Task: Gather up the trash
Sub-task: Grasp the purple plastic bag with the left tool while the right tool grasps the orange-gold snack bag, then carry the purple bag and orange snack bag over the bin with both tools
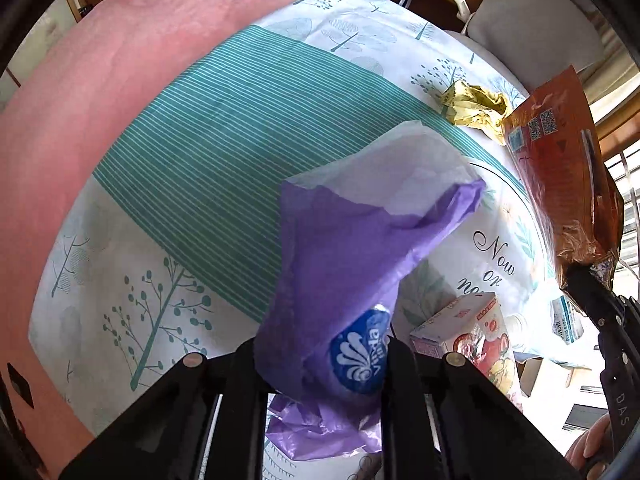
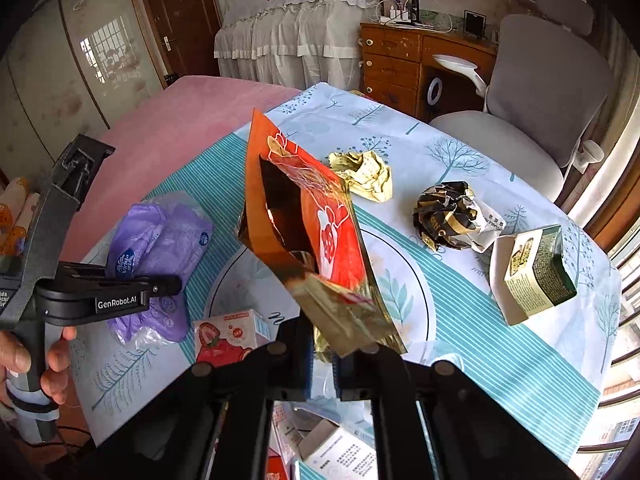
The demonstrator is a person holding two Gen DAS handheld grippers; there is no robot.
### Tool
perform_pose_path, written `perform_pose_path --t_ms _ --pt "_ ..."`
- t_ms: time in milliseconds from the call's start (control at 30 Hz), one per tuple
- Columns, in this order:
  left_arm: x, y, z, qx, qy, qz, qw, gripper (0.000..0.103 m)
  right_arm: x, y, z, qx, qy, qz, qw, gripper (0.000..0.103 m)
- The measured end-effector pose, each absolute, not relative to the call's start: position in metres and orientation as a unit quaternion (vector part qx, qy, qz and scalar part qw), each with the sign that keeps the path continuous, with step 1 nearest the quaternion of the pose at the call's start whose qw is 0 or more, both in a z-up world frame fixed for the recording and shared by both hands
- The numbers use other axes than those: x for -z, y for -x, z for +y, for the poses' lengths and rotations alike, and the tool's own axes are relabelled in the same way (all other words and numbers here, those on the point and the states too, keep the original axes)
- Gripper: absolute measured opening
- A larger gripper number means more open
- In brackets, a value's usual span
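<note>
Clothed table (image 2: 500,360) — wrappers (image 2: 366,175), cartons (image 2: 536,272).

Purple wrapper (image 1: 340,280), orange pouch (image 2: 316,232), both lifted

Bare striped cloth (image 2: 472,320) (right side) — open between black wad (image 2: 448,216) and green carton (image 2: 536,272).

On the tablecloth (image 2: 460,280): crumpled wrapper (image 2: 366,175) behind the held-up foil pouch (image 2: 316,248); crumpled paper ball (image 2: 450,216) right of the pouch; open carton (image 2: 536,272) further right; plastic bag (image 2: 160,260) left of the pouch; small box (image 2: 228,336) below-left, nearer the camera.
</note>
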State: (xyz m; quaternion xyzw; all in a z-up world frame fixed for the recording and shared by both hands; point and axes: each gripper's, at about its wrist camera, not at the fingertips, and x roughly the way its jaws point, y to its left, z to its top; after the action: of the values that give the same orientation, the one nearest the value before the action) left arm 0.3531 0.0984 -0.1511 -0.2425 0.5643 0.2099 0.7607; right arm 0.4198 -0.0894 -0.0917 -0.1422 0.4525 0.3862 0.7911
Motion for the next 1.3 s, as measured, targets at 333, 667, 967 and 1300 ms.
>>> perform_pose_path --t_ms 333,667,967,1300 --pt "0.083 -0.282 0.077 -0.193 0.195 0.528 0.803 0.01 0.058 -0.37 -0.107 -0.395 0.077 0.471 0.785 0.006" --pt "0.039 -0.193 0.095 -0.149 0.153 0.505 0.836 0.01 0.045 -0.298 -0.098 -0.358 0.013 0.504 0.786 0.006" --pt "0.031 -0.119 0.095 -0.051 0.069 0.504 0.859 0.01 0.03 -0.193 -0.088 -0.291 -0.031 0.481 0.827 0.006" --pt "0.045 -0.032 0.101 0.044 0.032 0.514 0.856 0.01 0.052 -0.057 -0.089 -0.206 -0.069 0.512 0.831 0.006"
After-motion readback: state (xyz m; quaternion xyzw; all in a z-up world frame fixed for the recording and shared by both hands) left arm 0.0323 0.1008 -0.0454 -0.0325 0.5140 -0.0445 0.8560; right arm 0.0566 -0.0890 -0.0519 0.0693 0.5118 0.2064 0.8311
